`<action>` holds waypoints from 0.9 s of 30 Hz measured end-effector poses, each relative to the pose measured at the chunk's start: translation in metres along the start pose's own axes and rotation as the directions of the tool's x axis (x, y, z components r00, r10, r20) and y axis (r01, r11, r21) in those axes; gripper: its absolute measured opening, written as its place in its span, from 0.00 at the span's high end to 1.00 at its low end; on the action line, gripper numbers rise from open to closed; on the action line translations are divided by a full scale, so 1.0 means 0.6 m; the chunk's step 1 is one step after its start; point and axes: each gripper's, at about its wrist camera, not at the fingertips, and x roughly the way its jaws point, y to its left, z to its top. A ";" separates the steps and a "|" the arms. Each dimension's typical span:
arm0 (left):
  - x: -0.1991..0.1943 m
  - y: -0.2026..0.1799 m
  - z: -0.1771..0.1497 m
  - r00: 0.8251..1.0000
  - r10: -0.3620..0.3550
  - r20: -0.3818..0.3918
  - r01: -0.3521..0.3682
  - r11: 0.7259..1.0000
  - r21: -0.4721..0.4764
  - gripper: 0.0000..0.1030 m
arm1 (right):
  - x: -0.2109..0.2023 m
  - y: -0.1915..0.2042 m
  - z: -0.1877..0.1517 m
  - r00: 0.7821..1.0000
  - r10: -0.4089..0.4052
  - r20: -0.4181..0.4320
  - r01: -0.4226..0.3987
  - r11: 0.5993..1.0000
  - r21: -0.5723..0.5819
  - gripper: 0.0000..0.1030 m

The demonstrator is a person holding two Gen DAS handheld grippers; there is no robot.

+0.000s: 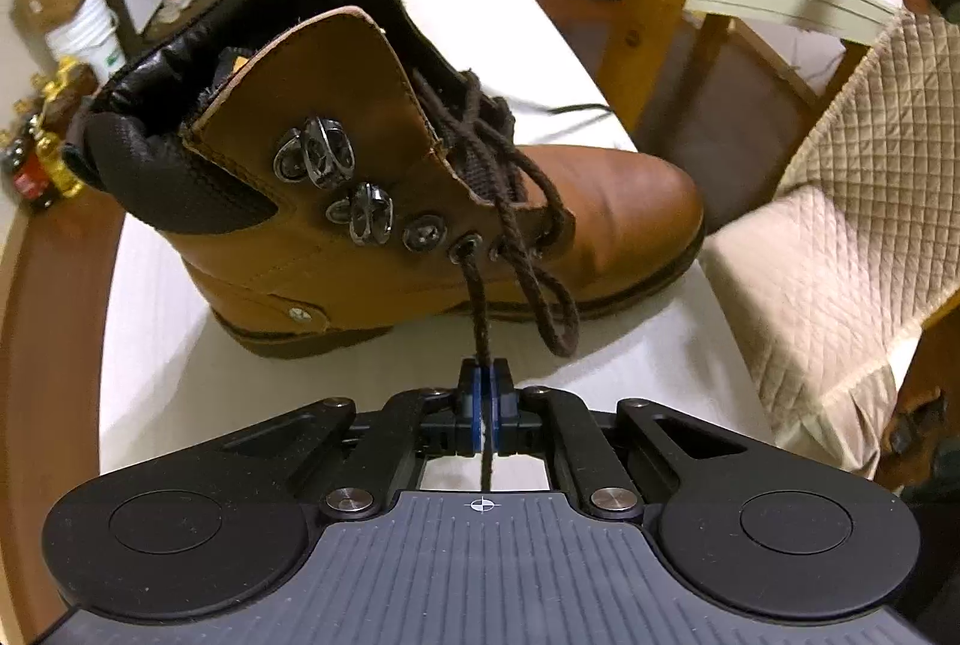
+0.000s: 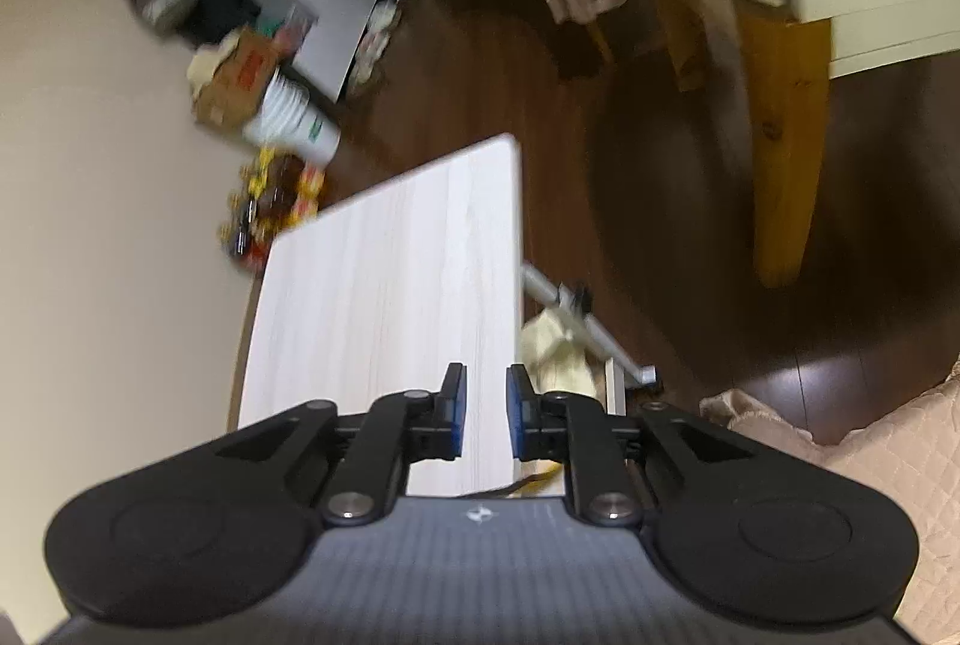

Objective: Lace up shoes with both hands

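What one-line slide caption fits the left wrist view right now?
Left gripper shut on a dark brown lace running from an eyelet of the tan boot on the white table.

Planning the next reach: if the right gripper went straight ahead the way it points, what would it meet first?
Probably the white tabletop: the open right gripper holds nothing and aims down along it. Blur leaves depth unclear.

Small white wood-grain counter [image 1: 540, 21], rounded corners, standing on a dark wooden floor [image 2: 660, 201]. One tan leather boot [image 1: 420, 201] sits upright directly on it, sole flat, toe pointing right in the left wrist view. In the right wrist view the far part of the counter [image 2: 390, 285] is bare.
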 end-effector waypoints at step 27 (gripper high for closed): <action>-0.041 -0.027 -0.017 0.978 0.208 -0.015 -0.207 0.962 -0.180 0.98 | 0.211 0.348 -0.190 0.937 -0.091 -0.338 -0.350 -0.196 -0.916 0.78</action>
